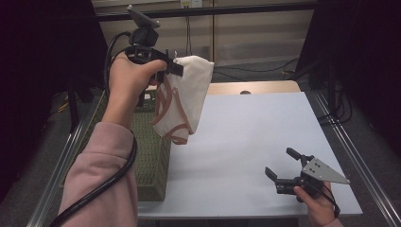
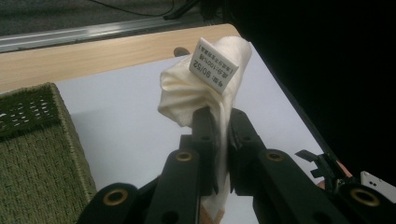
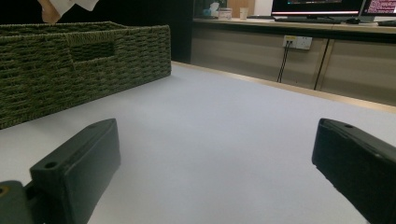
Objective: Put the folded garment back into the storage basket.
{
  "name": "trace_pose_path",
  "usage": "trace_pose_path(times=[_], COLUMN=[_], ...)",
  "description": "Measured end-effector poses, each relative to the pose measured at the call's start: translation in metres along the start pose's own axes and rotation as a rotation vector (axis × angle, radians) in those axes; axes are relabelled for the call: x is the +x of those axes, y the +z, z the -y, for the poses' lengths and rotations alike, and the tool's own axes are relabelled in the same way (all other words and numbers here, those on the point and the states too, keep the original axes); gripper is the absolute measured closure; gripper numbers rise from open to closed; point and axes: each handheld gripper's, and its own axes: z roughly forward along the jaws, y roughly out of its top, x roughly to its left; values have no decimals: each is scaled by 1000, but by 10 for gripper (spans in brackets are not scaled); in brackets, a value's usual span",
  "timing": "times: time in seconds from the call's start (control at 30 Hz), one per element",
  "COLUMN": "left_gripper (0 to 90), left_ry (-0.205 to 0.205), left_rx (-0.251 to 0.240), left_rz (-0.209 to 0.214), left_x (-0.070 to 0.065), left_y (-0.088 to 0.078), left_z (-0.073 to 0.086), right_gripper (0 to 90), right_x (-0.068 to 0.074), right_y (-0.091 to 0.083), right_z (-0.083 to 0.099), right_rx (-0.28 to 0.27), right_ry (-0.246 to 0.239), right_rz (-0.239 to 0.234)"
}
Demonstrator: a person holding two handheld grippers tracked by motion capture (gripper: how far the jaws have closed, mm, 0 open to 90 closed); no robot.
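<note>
White surface [image 1: 255, 137] beneath: left gripper [image 1: 171, 66] clenched on a cream garment [image 1: 182, 97], held aloft beside the woven basket [image 1: 150, 156]. Right gripper [image 1: 280, 166] low, fingers spread and empty. Likely mid-transfer; next, probably lowering onto the surface.

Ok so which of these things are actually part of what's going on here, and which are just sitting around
In use:
left gripper, jaws shut on the white cloth, held in the air
woven green basket beside it
right gripper, jaws open, low over the table

Just there:
monitors
wall socket
</note>
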Motion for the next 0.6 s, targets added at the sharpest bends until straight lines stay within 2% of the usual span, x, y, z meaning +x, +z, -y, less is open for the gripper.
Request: trace_pose_path(times=[0.07,0.13,0.23,0.33,0.37,0.43,0.5,0.6], left_gripper=[834,834,834,834,834,834,834,834], left_ry=[19,5,22,8,26,7,16,8], left_rx=[10,-2,7,-5,6,-5,4,1], left_rz=[-10,-5,-3,-8,-9,-16,-19,-22], left_x=[0,-1,0,0,2,2,5,6], left_y=[-3,-3,-8,-10,-12,-14,-17,-19], left_z=[0,0,-1,0,0,0,1,1], right_gripper=[8,8,8,8,8,8,8,8], right_x=[0,0,0,0,0,0,0,0], right_y=[0,0,0,0,0,0,0,-1], right_z=[0,0,0,0,0,0,0,-1], right_rx=[-7,-4,-3,-4,-3,-4,-4,11], right_ry=[-8,-4,-3,-4,-4,-4,-6,-7], right_rz=[-1,0,0,1,0,2,2,13])
